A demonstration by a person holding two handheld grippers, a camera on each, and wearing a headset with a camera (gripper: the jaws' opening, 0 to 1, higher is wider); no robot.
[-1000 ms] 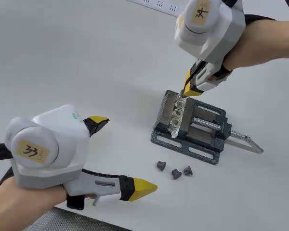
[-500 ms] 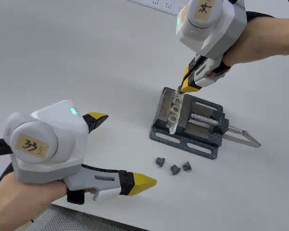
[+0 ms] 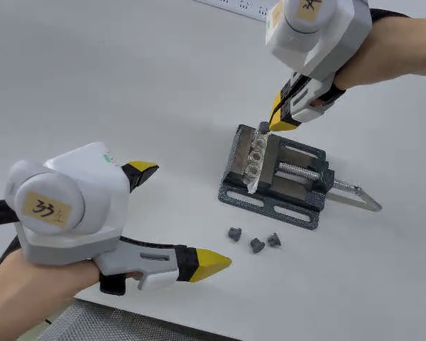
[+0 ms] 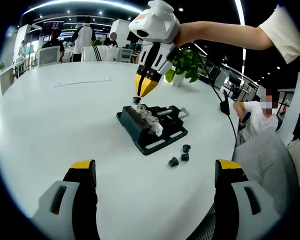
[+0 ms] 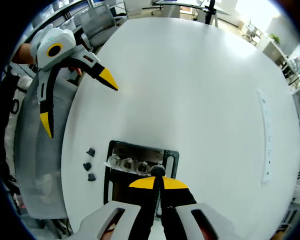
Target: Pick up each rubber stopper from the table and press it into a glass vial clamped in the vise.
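The broad white table (image 3: 128,85) stands in an open office, with desks and people far behind it in the left gripper view.

The right gripper (image 3: 268,126) has its yellow-tipped jaws pinched nearly together on a small dark grey rubber stopper (image 3: 263,127). It holds the stopper at the far end of the row of clear glass vials (image 3: 254,158), which are clamped in the dark grey metal vise (image 3: 270,206). Whether stopper and glass already touch, I cannot tell.

To do this well, I would line the plug up squarely with the end mouth. I would then push straight down along the vial's axis, with no sideways lean that could chip glass or cock the stopper, and let go only once it has seated.

Three loose dark rubber stoppers (image 3: 253,241) lie just in front of the vise. The left gripper (image 3: 181,217) hovers well apart from it, its jaws spread wide and holding nothing.

The right gripper view looks down its jaws, so it shows how the stopper (image 5: 157,171) sits across the line of open mouths. The left gripper view is side-on and shows the right gripper's (image 4: 141,92) tilt and the stopper's height over the vial rim.
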